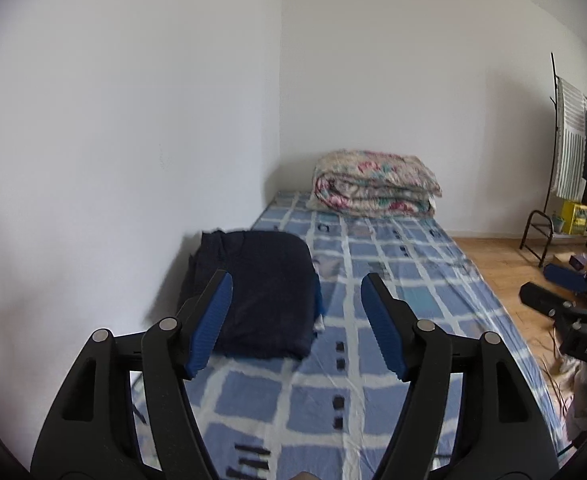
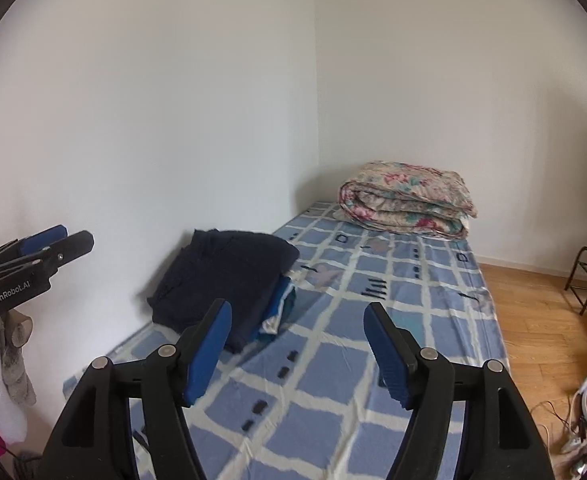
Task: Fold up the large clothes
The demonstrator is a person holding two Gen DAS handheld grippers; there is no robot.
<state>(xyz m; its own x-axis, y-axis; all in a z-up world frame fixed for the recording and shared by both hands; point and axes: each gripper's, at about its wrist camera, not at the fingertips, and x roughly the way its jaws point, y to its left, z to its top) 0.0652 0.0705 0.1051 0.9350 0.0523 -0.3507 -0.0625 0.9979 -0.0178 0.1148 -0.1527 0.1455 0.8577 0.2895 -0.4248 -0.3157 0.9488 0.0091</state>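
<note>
Against the wall, on the left side of the bed (image 1: 433, 280): a folded dark navy garment (image 1: 261, 292), topping a small stack, with blue and pale fabric edges (image 2: 281, 308) peeking out beneath its right side. Squared off and lying flat, long axis running roughly along the bed's length toward the far corner. Looks finished, as a judgement from its tidy shape; no unfolded garment visible on the bed.

Relative to the left gripper (image 1: 296, 322): ahead and slightly left, the left blue pad (image 1: 209, 324) overlapping the garment's near edge in view, though whether touching or hovering above cannot be told. Jaws spread wide, nothing between them. Relative to the right gripper (image 2: 297, 350): ahead and further left, clearly apart, with checked sheet between. Jaws likewise spread, holding nothing. Left gripper nearer, then, and better placed for any pat-down or shift of the stack.

Further out: a folded floral quilt (image 1: 375, 186) at the bed's far end, well apart from the stack. Beyond, on the wooden floor (image 1: 505, 264) to the right, a clothes rack (image 1: 577, 160) with hanging garments, probably the source of the next piece.
</note>
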